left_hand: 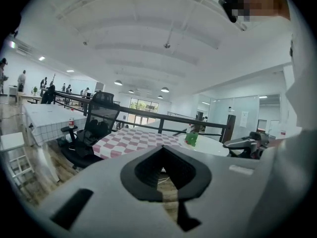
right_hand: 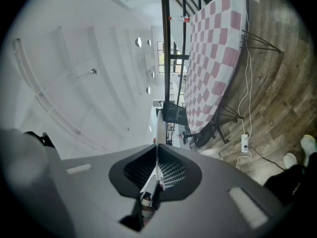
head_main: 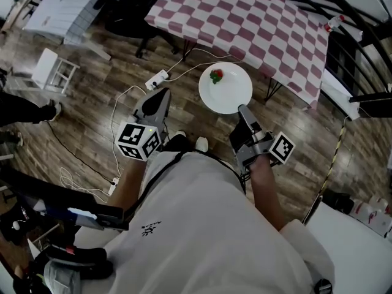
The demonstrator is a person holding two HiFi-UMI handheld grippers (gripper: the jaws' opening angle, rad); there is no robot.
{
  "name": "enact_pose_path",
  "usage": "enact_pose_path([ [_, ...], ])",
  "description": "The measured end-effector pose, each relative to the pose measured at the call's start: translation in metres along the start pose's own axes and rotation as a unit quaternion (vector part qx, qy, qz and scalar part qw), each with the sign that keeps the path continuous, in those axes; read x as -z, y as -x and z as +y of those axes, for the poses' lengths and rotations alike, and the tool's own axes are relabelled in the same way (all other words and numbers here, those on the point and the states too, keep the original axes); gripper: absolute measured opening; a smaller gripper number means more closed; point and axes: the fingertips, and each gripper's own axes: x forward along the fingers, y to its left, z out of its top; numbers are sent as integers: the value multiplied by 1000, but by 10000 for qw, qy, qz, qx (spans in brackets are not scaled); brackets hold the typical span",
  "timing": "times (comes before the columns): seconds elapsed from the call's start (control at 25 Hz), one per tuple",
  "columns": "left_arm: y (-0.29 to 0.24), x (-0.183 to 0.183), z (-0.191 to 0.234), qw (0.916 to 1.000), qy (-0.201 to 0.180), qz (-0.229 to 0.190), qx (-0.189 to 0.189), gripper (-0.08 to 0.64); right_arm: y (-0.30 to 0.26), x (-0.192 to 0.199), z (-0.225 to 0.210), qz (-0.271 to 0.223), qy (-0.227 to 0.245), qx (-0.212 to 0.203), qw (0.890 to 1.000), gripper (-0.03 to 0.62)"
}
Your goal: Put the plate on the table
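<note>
A round white plate (head_main: 225,88) carrying a small red and green fruit (head_main: 216,75) hangs over the wooden floor, just short of the table with the pink and white check cloth (head_main: 257,17). My right gripper (head_main: 243,109) is shut on the plate's near rim. In the right gripper view the plate (right_hand: 157,133) runs edge-on between the jaws of the right gripper (right_hand: 156,157). My left gripper (head_main: 162,94) is held to the plate's left, shut and empty. The left gripper view shows the left gripper (left_hand: 166,150), with the plate (left_hand: 213,145) off to its right.
A power strip with white cables (head_main: 157,78) lies on the floor below the table's near edge. A black office chair (head_main: 131,26) stands at the table's left. A white stool (head_main: 52,69) is at far left. A black railing (head_main: 349,17) runs along the right.
</note>
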Motion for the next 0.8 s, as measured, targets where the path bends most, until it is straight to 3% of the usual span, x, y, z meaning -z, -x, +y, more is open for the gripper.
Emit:
enact_pose_path([
  [0.32,11,-11,29,9989,1,-163,-442,2,-1,-5,-1,87,-4,-7,10000,21],
  [0.8,6,-5,35,9992,101,-109,-382,2,-26,1,0,259,44,32,9997,20],
])
